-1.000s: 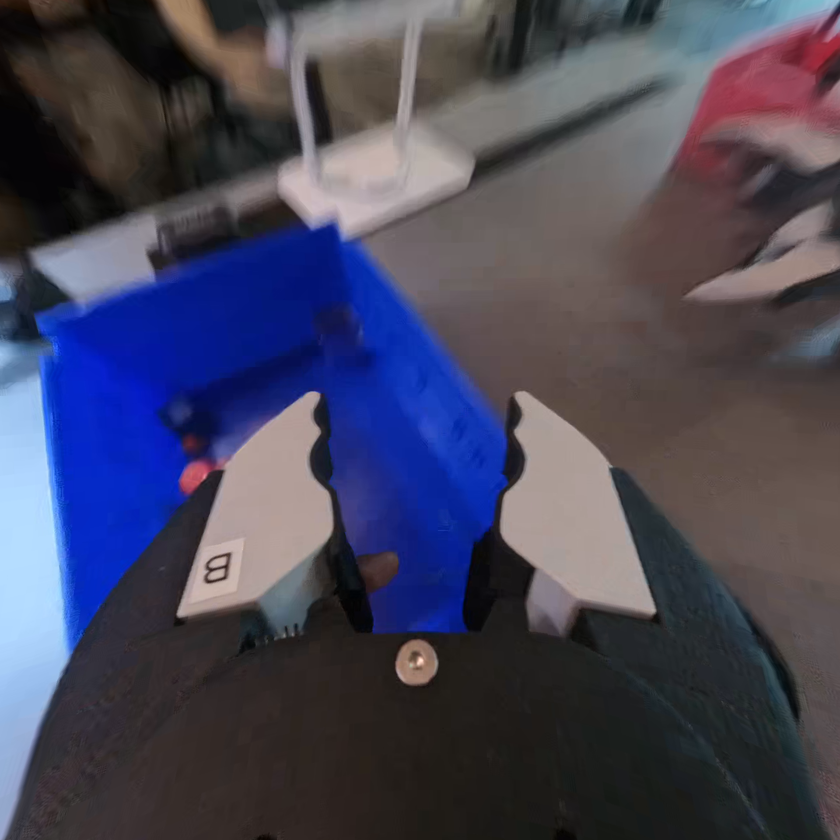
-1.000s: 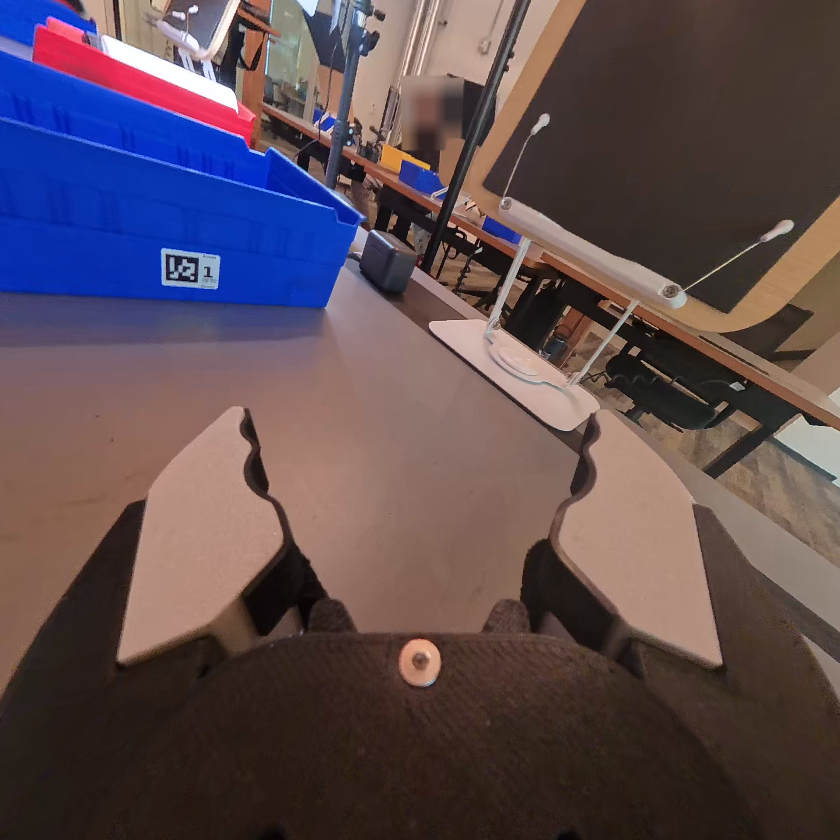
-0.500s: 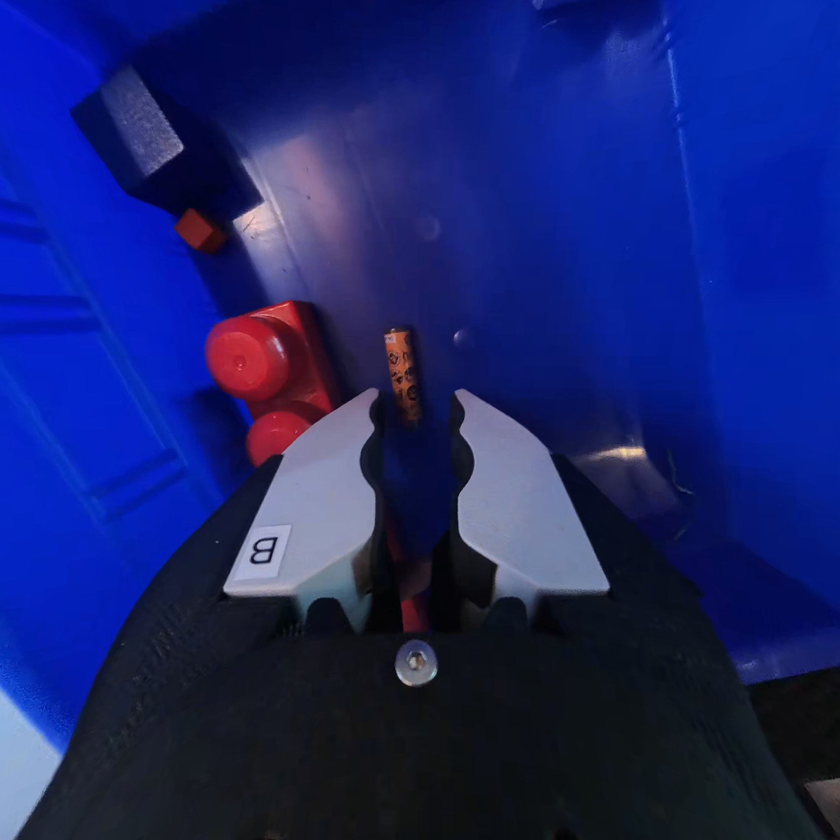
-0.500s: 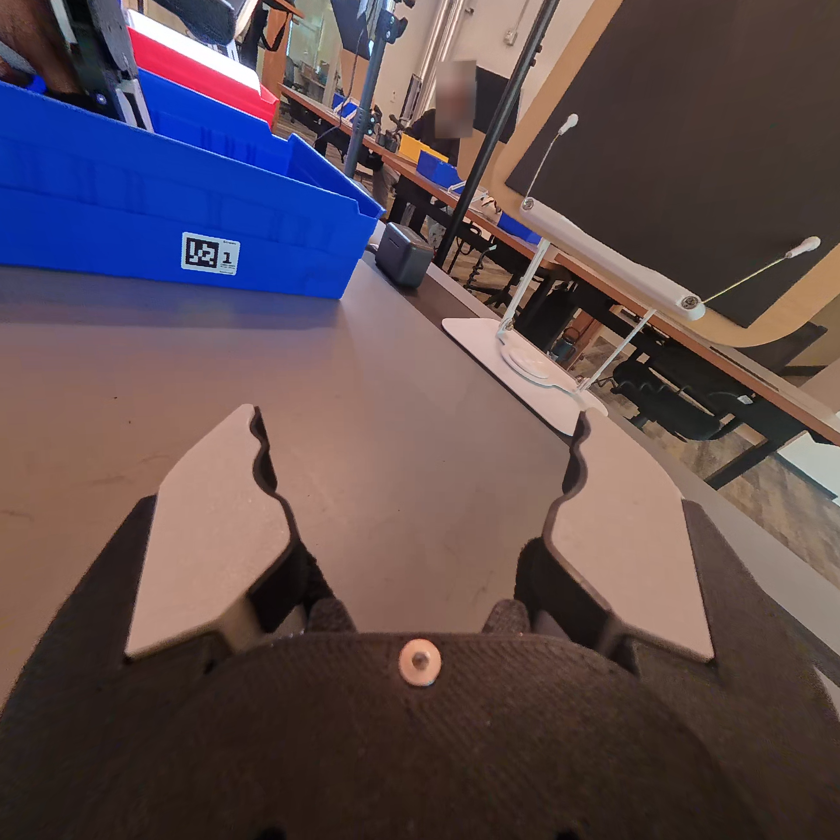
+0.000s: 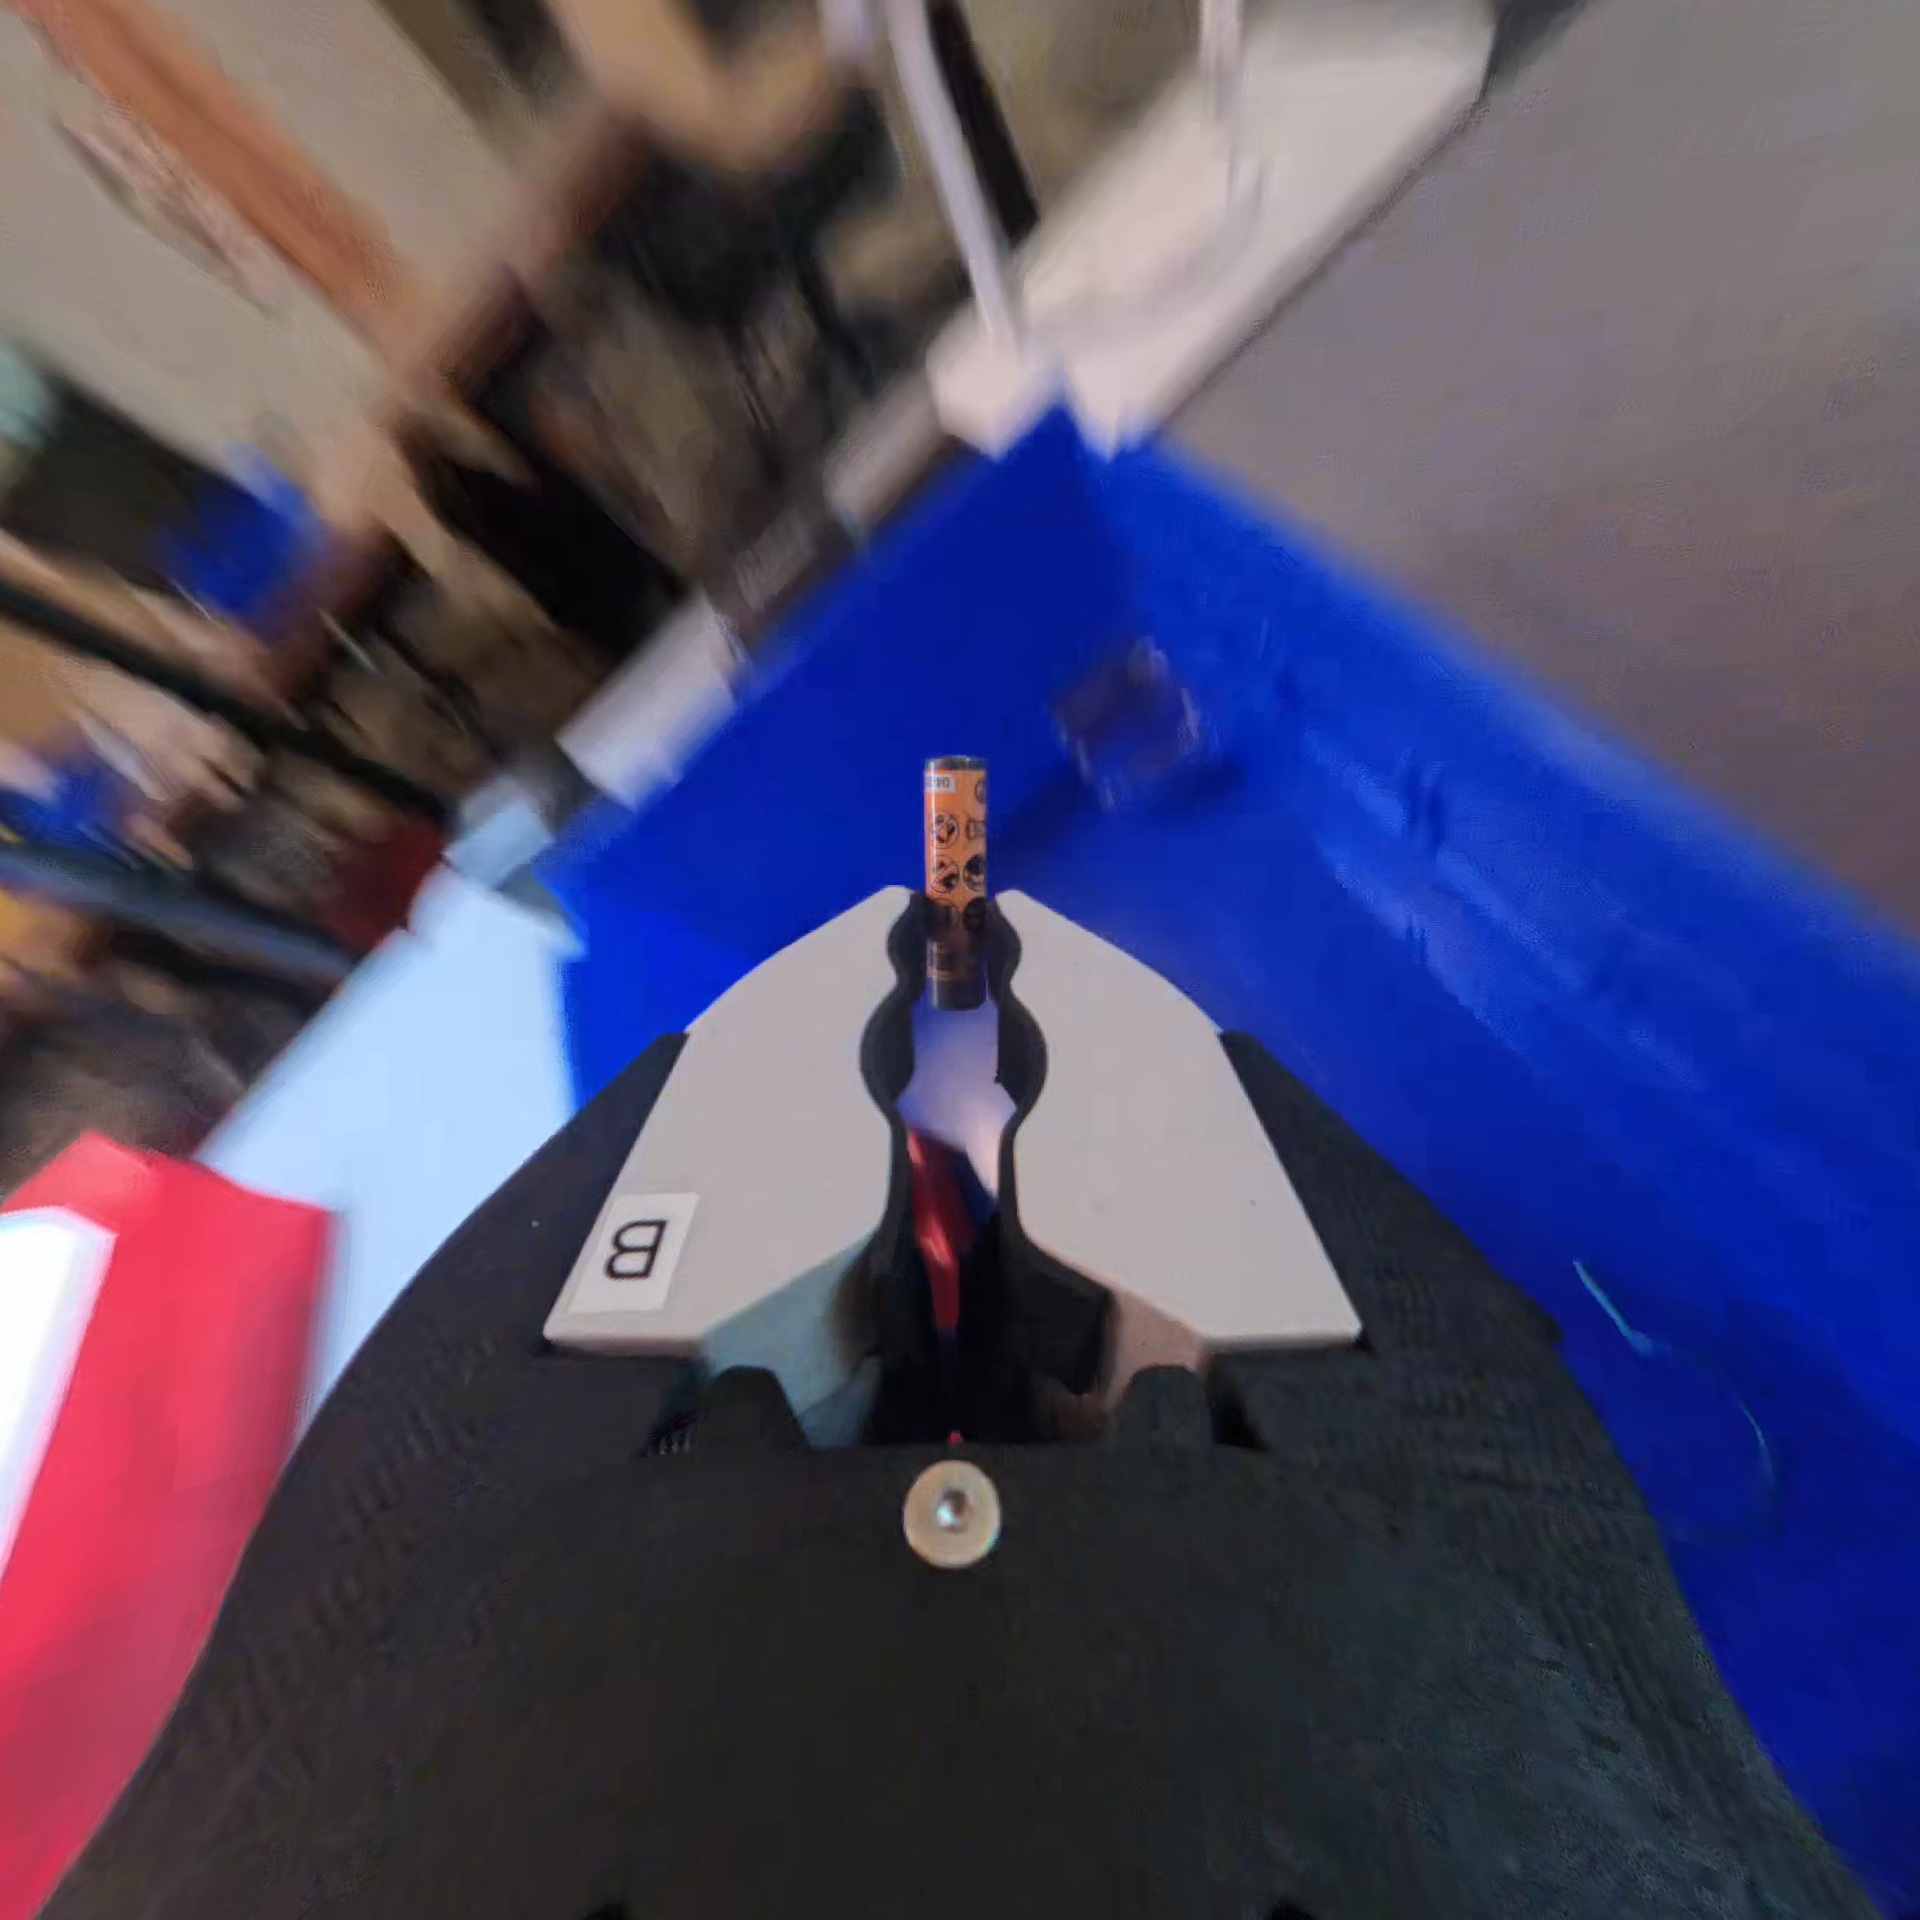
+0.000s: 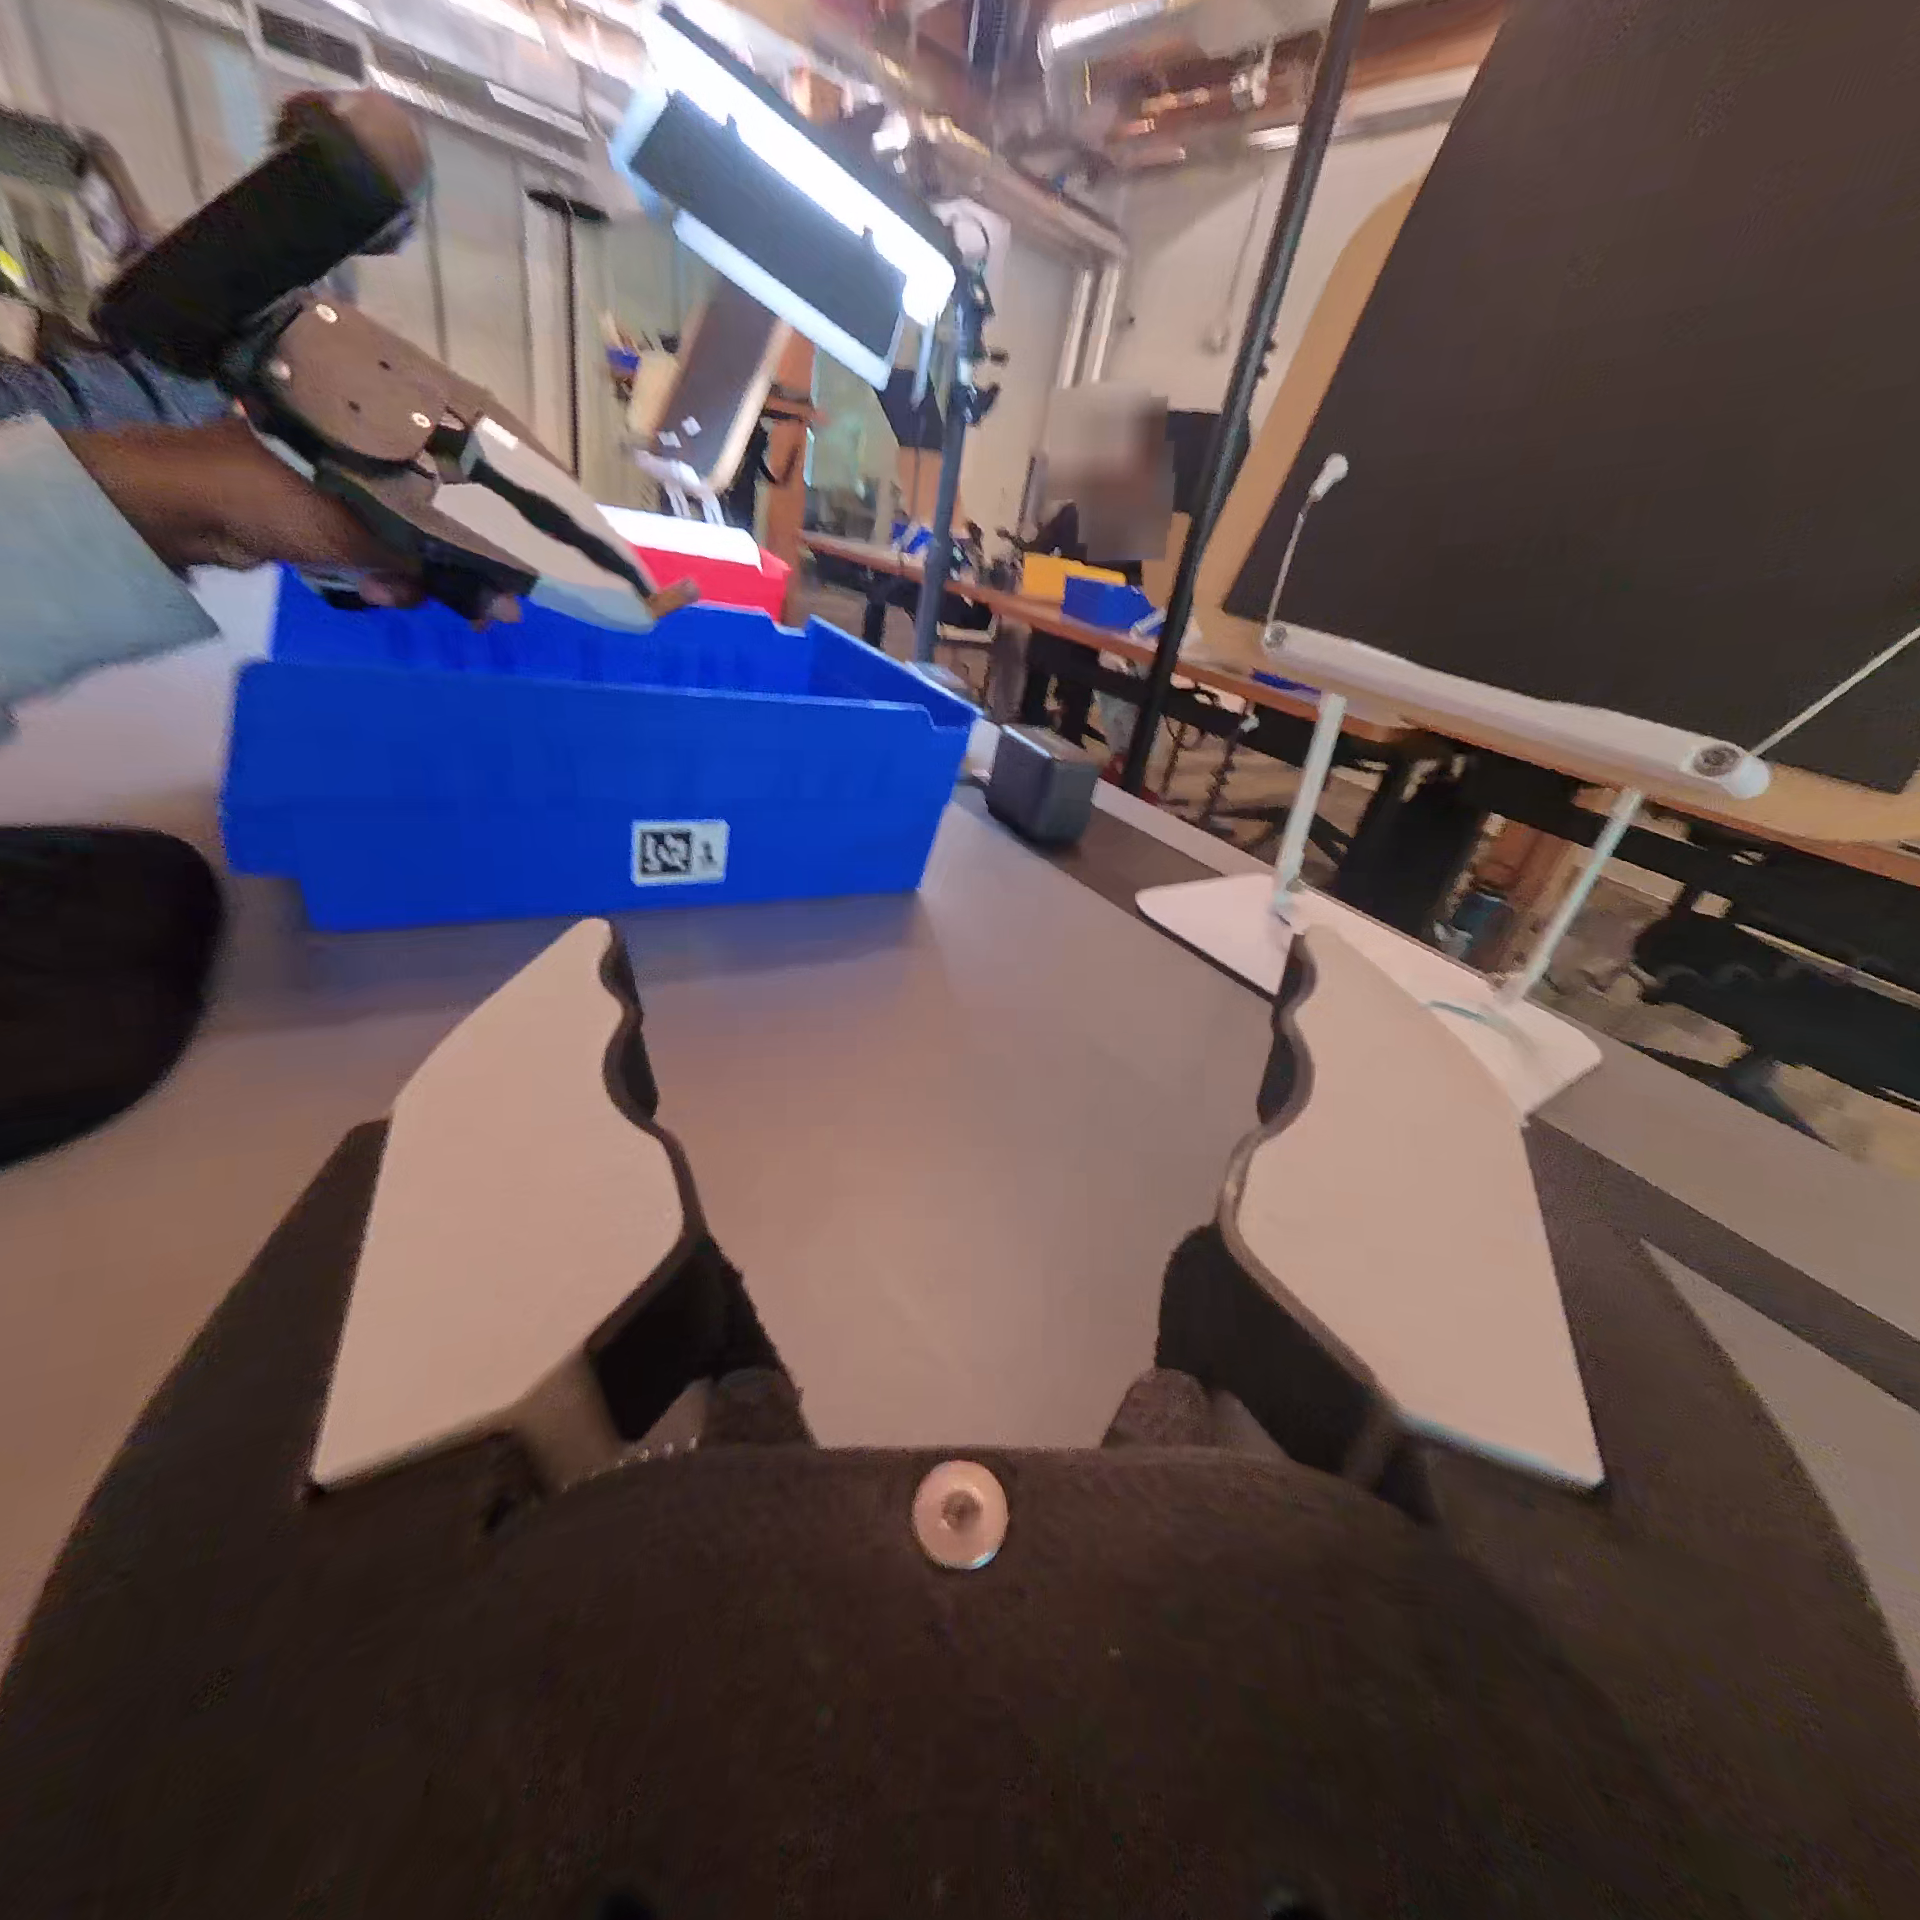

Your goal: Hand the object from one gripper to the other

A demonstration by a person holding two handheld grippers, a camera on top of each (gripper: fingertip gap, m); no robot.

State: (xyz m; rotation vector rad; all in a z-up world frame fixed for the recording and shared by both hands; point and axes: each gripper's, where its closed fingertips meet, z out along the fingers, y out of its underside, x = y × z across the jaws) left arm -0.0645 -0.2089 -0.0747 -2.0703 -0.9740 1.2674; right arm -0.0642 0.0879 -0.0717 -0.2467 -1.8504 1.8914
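The left gripper (image 5: pixel 954 914), a black textured body carrying two pale grey scalloped fingers (image 5: pixel 800 1039), is pinching a small orange cylindrical battery with black printed markings (image 5: pixel 954 831) at its very tips, the two fingers pressing in from either side so that most of the cylinder is projecting forward beyond them. Below and ahead of this gripper, a deep blue plastic bin (image 5: pixel 1455 935) is sitting on the table, and a red plastic container (image 5: pixel 135 1455) is lying to its lower left; the background here is smeared by motion and cannot be read. Seen from the right wrist view, the same left gripper (image 6: pixel 649 613) is hovering just above the rim of the blue bin (image 6: pixel 582 800), with a person's hand (image 6: pixel 239 509) gripping it from behind and the battery (image 6: pixel 673 596) showing as a small tip at its front end. The right gripper (image 6: pixel 951 1039), of matching build, is hanging empty with its grey fingers (image 6: pixel 520 1174) spread wide apart over the grey tabletop (image 6: pixel 935 1091), the blue bin standing ahead and to its left, well apart from it. Ahead and to its right, a white flat-based stand with thin rods (image 6: pixel 1351 935) is resting on the table edge, and a small dark grey box (image 6: pixel 1039 795) is sitting just beyond the bin's right end.
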